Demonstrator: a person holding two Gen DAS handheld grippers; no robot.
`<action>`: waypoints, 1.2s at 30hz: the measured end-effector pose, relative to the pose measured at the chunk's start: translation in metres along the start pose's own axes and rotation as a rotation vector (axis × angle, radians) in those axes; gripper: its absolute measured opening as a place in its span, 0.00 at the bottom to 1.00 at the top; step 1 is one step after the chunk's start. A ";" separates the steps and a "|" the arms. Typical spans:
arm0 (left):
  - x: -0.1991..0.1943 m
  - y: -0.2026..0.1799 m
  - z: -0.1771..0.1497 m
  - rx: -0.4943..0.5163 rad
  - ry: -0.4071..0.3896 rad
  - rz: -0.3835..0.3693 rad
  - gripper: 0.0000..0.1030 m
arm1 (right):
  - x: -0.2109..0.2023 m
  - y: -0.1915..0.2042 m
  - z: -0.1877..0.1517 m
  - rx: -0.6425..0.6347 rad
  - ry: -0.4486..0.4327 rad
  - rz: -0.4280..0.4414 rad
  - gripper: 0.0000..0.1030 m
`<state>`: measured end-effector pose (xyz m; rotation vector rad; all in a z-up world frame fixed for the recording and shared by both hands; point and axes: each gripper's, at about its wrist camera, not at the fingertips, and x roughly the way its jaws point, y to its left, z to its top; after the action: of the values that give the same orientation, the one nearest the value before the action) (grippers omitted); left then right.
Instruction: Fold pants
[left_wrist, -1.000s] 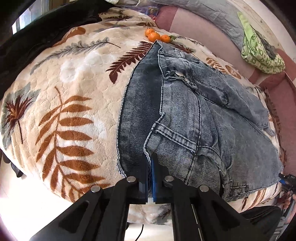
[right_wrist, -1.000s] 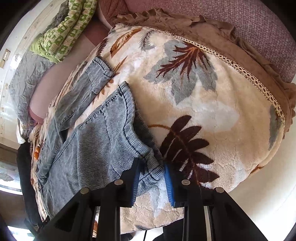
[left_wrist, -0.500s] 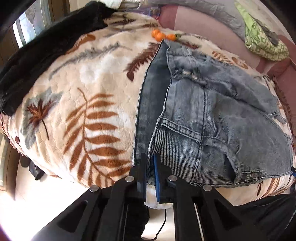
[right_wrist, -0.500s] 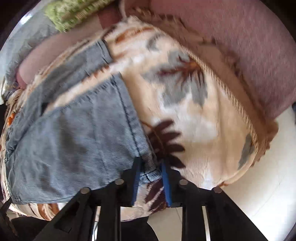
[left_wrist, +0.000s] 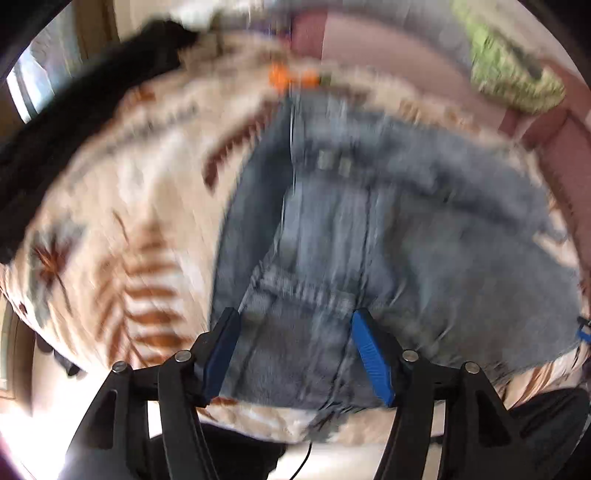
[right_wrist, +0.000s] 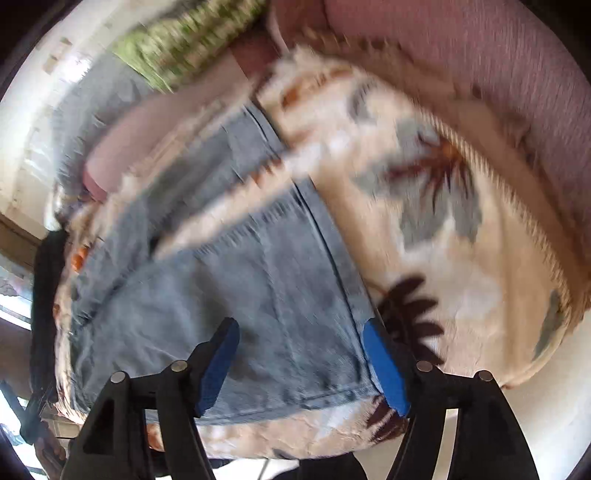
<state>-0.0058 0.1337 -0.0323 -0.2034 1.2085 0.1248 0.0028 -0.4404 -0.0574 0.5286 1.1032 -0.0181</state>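
In the left wrist view we see our left gripper (left_wrist: 293, 325) at the bottom centre of the frame with its blue pads spread wide and nothing between them, the waist end of the pants (left_wrist: 388, 240) lying just beyond and below the fingertips. The pants are grey-blue denim, spread across the middle and right of that frame on the leaf-print blanket (left_wrist: 122, 206), which fills the left half. Motion blur smears most detail, so we can only say that the seams and what may be belt loops run through the centre of the denim. At the top centre, just past the far edge of the pants, sit a few oranges (left_wrist: 291, 75); a black garment (left_wrist: 74, 110) drapes over the upper left, and a green patterned cloth (left_wrist: 513, 74) rests on the pink sofa cushion (left_wrist: 388, 62) at the upper right. In the right wrist view our right gripper (right_wrist: 301, 328) also stands released at the bottom centre, its pads apart on either side of a flat denim panel of the pants (right_wrist: 240, 295), whose hem runs along the lower edge near the fingertips. The blanket (right_wrist: 424, 229) fills the right half there, with the sofa cushion (right_wrist: 461, 55) across the upper right and the green cloth (right_wrist: 184, 40) at the upper left.
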 end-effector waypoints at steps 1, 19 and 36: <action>-0.007 0.001 -0.004 0.003 -0.082 -0.001 0.65 | -0.006 0.009 0.000 -0.026 -0.006 -0.026 0.72; 0.037 0.009 0.139 -0.107 -0.037 -0.206 0.29 | 0.024 0.070 0.149 -0.008 -0.072 -0.016 0.72; 0.031 -0.011 0.146 0.034 -0.035 -0.046 0.20 | 0.080 0.071 0.190 -0.035 0.034 -0.096 0.21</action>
<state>0.1411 0.1549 -0.0103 -0.1985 1.1700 0.0679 0.2192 -0.4379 -0.0323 0.4458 1.1596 -0.0741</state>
